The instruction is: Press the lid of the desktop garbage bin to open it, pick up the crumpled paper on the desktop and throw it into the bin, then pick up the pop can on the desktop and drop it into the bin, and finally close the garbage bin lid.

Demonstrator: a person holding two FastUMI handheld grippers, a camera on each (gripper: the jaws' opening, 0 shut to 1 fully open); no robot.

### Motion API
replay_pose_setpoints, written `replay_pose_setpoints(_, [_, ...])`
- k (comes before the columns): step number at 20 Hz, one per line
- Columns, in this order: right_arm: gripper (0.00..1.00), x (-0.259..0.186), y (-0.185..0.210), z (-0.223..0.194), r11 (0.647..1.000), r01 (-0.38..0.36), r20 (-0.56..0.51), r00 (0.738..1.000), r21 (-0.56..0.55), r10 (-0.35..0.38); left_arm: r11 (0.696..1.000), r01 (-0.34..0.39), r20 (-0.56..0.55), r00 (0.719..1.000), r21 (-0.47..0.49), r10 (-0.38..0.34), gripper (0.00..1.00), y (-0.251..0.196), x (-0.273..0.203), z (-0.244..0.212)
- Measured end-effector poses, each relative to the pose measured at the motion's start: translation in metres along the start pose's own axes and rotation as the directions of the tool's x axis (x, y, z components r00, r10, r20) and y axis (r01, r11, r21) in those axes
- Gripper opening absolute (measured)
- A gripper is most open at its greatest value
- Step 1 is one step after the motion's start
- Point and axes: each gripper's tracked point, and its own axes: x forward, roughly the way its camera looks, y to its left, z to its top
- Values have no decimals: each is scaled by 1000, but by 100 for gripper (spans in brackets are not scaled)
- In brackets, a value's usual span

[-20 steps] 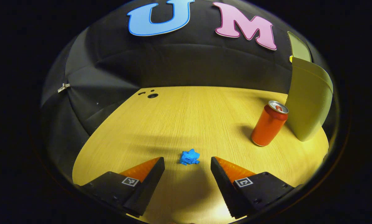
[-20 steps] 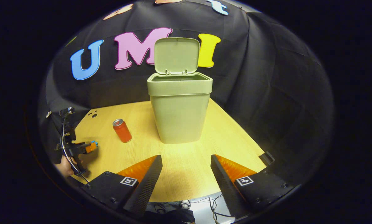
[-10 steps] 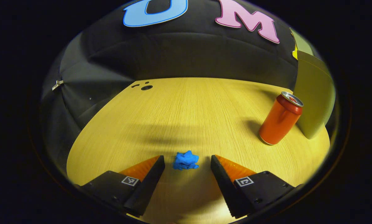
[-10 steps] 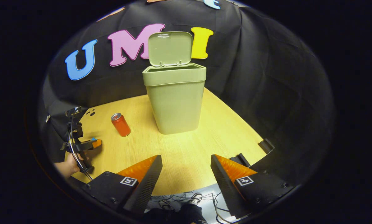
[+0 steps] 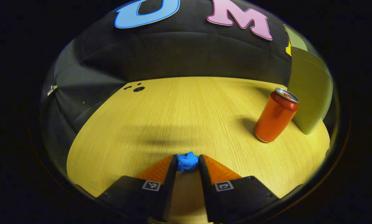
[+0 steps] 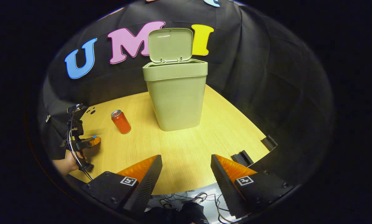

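A small blue crumpled paper lies low on the wooden desktop, and my left gripper is shut on it, both fingers pressing its sides. An orange-red pop can stands upright to the right, close to the green bin. In the right gripper view the bin stands mid-table with its lid raised upright. The can stands left of it. Farther left, the left gripper sits low over the table, held by a hand. My right gripper is open and holds nothing, near the table's front edge.
Small dark holes mark the far left of the desktop. Black brackets sit at the table's right edge. Cables lie on the floor below the front edge. Black cloth walls close the booth behind.
My left gripper's fingers have closed from wide open onto the blue paper. The right gripper has drawn back and tilted a little, staying open.
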Motion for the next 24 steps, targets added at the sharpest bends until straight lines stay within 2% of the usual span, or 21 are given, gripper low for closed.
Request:
replay_pose_setpoints(2, [99, 3, 1, 4, 1000, -9, 7, 1000, 2, 9, 1000, 6, -1, 1000, 28, -6, 36, -1, 1, 0])
replay_pose_setpoints(8, [99, 22, 3, 9, 998, -51, 1, 999, -35, 51, 997, 13, 38, 999, 80, -16, 32, -11, -18, 18])
replay_pose_setpoints(9, [99, 27, 4, 12, 997, -64, 1, 998, -35, 64, 997, 16, 50, 999, 80, -20, 28, -14, -25, 25])
replay_pose_setpoints(10, [99, 32, 6, 13, 996, -80, -4, 997, -34, 79, 997, 18, 62, 998, 76, -23, 32, -17, -34, 32])
replay_pose_setpoints(14, [99, 49, 16, 20, 988, -151, -15, 989, -42, 150, 997, 25, 143, 989, 78, -36, 32, -33, -70, 76])
replay_pose_setpoints(15, [99, 53, 20, 20, 983, -175, -22, 984, -48, 175, 996, 26, 162, 986, 83, -39, 28, -38, -80, 88])
replay_pose_setpoints(17, [99, 60, 28, 20, 971, -228, -39, 973, -73, 226, 996, 51, 210, 976, 73, -65, 32, -56, -102, 115])
replay_pose_setpoints(19, [99, 67, 32, 25, 958, -269, -38, 963, -103, 266, 995, 80, 248, 965, 54, -91, 31, -74, -121, 139])
replay_pose_setpoints(21, [99, 73, 35, 32, 946, -304, -31, 953, -113, 302, 992, 119, 290, 949, 44, -127, 36, -99, -141, 168])
replay_pose_setpoints(24, [99, 82, 31, 42, 934, -339, -16, 940, -110, 339, 980, 192, 365, 909, 62, -201, 31, -144, -167, 216])
